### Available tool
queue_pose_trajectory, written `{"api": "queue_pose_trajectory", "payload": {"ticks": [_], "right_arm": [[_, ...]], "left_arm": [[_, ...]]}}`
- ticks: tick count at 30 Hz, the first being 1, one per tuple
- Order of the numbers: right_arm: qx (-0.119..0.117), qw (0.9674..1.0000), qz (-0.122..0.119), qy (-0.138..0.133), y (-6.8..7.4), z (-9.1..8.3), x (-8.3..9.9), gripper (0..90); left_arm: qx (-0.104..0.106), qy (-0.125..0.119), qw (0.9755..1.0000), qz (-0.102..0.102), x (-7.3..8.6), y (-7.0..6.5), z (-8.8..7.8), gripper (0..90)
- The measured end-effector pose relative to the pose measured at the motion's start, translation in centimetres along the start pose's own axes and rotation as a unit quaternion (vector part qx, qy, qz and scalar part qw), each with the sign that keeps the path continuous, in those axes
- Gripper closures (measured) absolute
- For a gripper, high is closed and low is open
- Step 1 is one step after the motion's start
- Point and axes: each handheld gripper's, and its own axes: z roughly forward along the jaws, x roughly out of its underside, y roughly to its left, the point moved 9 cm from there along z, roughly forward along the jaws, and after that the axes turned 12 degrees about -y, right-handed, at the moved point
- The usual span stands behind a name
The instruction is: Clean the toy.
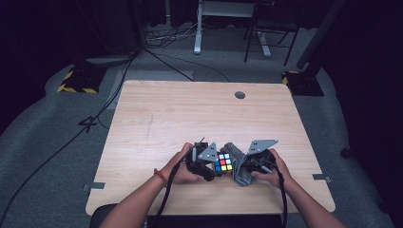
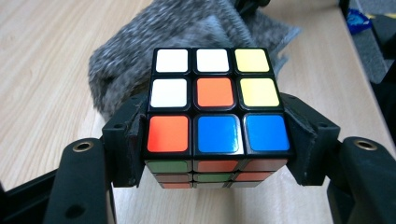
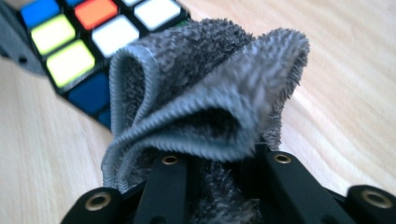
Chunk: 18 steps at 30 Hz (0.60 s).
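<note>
- The wooden table is showing a pale, straight-grained top, square with rounded corners, and one round dark grommet is sitting near its far edge.
- Two forearms are coming in from the near side, one hand on each tool; a red band is circling the left wrist.
- Two grippers are working close together at the near middle of the table, each carrying a grey three-cornered plate and trailing a black cable.
- The left gripper is clamping the Rubik's cube between its two black padded jaws, the pads pressing flat on opposite sides of the cube.
- The right gripper is pinching the grey cloth, its black jaws drawn narrow with the bunched fabric pressed between them.
- The grey cloth is looking fluffy and fibrous, with a stitched hem, folding into soft loops just beside the cube; whether it is touching the cube cannot be told.
- The one Rubik's cube is looking glossy, with a black frame and rounded square stickers; its top face is showing three white, two yellow, two blue and two orange-red squares, while the near side is showing green and orange.
</note>
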Motion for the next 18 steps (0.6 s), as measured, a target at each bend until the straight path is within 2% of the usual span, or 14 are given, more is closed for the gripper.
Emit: {"api": "queue_pose_trajectory", "payload": {"ticks": [9, 15, 18], "right_arm": [[0.000, 0.9996, 0.005, 0.027, -1.3, -0.4, 1.6, 72.5], [0.000, 0.9996, 0.010, 0.025, -1.6, -0.6, 1.7, 68.5], [0.002, 0.9997, 0.009, 0.024, -1.7, -0.6, 1.6, 67.4]], "left_arm": [[-0.001, 0.023, 0.9997, -0.002, 1.2, -0.3, 0.7, 33.6], [0.005, 0.027, 0.9994, -0.019, 1.6, -0.2, 0.5, 33.2], [0.006, 0.035, 0.9993, -0.015, 1.9, -0.2, 0.5, 33.1]]}}
